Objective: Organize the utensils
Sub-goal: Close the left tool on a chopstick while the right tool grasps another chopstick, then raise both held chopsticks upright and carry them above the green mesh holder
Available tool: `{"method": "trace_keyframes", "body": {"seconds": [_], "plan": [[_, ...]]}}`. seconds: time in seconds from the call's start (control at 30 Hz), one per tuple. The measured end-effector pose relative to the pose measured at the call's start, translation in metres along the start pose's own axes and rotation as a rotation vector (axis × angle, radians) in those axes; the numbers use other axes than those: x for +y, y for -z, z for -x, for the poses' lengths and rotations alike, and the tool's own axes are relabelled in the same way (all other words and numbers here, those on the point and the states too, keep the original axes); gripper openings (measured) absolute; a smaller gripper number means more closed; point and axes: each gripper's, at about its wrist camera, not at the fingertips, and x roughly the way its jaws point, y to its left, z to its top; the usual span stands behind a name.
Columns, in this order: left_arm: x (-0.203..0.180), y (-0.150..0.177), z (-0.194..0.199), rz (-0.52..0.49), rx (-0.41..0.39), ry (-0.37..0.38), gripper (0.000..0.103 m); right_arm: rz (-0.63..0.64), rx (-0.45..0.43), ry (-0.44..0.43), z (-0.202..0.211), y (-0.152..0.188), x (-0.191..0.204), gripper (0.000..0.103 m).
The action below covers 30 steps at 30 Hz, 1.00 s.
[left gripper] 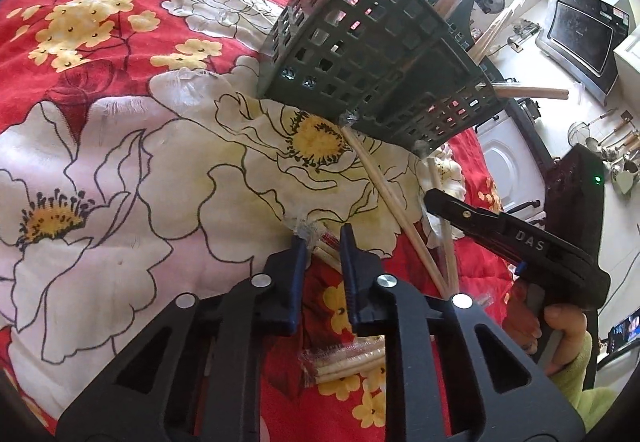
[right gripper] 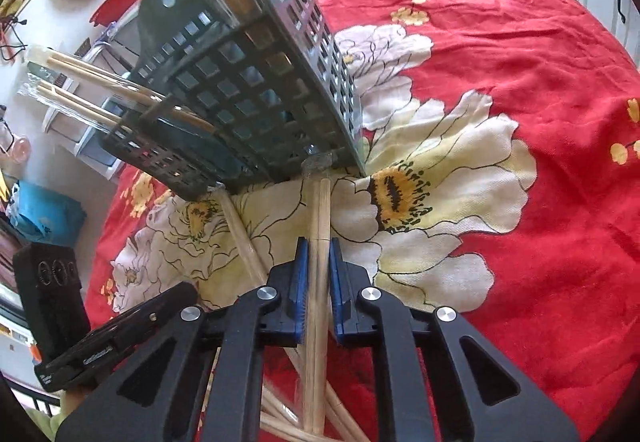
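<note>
A dark green slotted utensil basket (left gripper: 376, 54) stands on the red floral cloth, with wrapped wooden chopsticks sticking out of its top (left gripper: 532, 92). It also shows in the right wrist view (right gripper: 248, 98). My left gripper (left gripper: 324, 238) hangs over a clear-wrapped chopstick pack (left gripper: 344, 360), jaws slightly apart with the pack's end between the tips. My right gripper (right gripper: 319, 246) is shut on a wrapped pair of wooden chopsticks (right gripper: 320, 210) that points at the basket's base. The right gripper shows in the left wrist view (left gripper: 432, 198).
More loose chopsticks (left gripper: 392, 206) lie on the cloth (left gripper: 120, 146) between the grippers and the basket; they also show in the right wrist view (right gripper: 244, 238). A microwave (left gripper: 580, 34) and hanging kitchen tools are beyond the table edge on the right.
</note>
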Motion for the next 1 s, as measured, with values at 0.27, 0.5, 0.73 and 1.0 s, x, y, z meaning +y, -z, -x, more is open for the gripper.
{"method": "trace_keyframes", "body": {"seconds": [0.27,0.5,0.73,1.0], "plan": [[0.004,-0.006,0.001,0.012,0.002,0.031,0.005,-0.011,-0.069,0.004,0.024,0.004,-0.002,0.01],[-0.006,-0.018,0.015,-0.011,-0.051,0.059,0.004,-0.056,-0.127,0.007,0.042,0.003,-0.012,0.01],[-0.019,-0.036,0.036,-0.04,-0.138,0.069,0.003,-0.075,-0.214,0.022,0.065,-0.003,-0.019,0.01],[-0.035,-0.047,0.052,-0.066,-0.208,0.084,0.002,-0.069,-0.289,0.032,0.085,-0.005,-0.02,0.008]]}}
